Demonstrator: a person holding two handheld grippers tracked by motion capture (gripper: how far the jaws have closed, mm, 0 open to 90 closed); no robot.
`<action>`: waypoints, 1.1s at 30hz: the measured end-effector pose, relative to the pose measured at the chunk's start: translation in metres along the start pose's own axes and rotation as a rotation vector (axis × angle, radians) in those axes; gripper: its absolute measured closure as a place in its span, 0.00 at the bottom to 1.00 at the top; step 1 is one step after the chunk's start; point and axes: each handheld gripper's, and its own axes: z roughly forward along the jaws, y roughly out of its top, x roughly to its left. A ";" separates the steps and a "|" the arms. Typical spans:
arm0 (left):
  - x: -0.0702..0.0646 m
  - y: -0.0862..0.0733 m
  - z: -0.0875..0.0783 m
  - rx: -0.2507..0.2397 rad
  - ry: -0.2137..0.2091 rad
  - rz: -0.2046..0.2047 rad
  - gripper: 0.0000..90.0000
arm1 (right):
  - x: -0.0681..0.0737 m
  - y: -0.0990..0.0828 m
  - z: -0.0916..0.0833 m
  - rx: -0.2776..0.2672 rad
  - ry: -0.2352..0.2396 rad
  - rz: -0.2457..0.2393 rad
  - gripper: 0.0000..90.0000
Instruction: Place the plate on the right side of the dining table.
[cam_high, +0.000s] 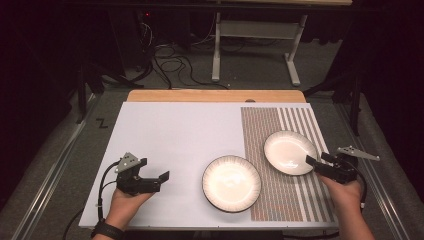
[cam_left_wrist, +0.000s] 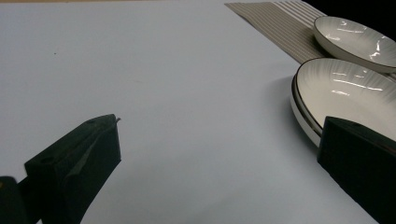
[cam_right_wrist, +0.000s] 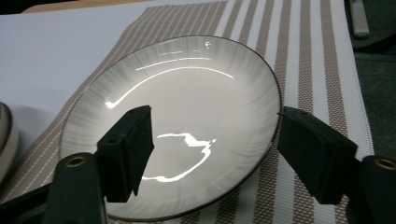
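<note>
A white plate with a dark rim (cam_high: 290, 152) (cam_right_wrist: 187, 84) lies on the brown striped placemat (cam_high: 280, 200) at the right. My right gripper (cam_high: 316, 159) (cam_right_wrist: 215, 114) is open at the plate's near right edge. One jaw hangs over the plate's inside and the other stands outside the rim, and neither pad presses on it. A second plate (cam_high: 231, 182) (cam_left_wrist: 345, 88) sits at the mat's left edge; in the left gripper view it shows a double rim, like two stacked. My left gripper (cam_high: 152, 169) (cam_left_wrist: 219, 123) is open over the white surface to its left, holding nothing.
A white sheet (cam_high: 175, 135) covers the table, with a wooden strip (cam_high: 215, 96) along the far edge. Beyond it on the dark floor are cables (cam_high: 170, 65) and a white table frame (cam_high: 255, 45). Metal rails run along both sides of the table.
</note>
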 end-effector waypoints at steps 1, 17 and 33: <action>-0.001 0.000 -0.001 -0.006 -0.005 0.004 0.00 | 0.004 0.000 -0.002 -0.006 0.005 -0.008 0.26; -0.005 -0.003 -0.024 -0.051 -0.028 0.043 0.00 | 0.100 -0.006 -0.027 -0.104 0.063 -0.133 0.02; -0.013 -0.006 -0.021 -0.125 -0.024 0.077 0.00 | 0.155 -0.010 -0.022 -0.238 0.150 -0.240 0.00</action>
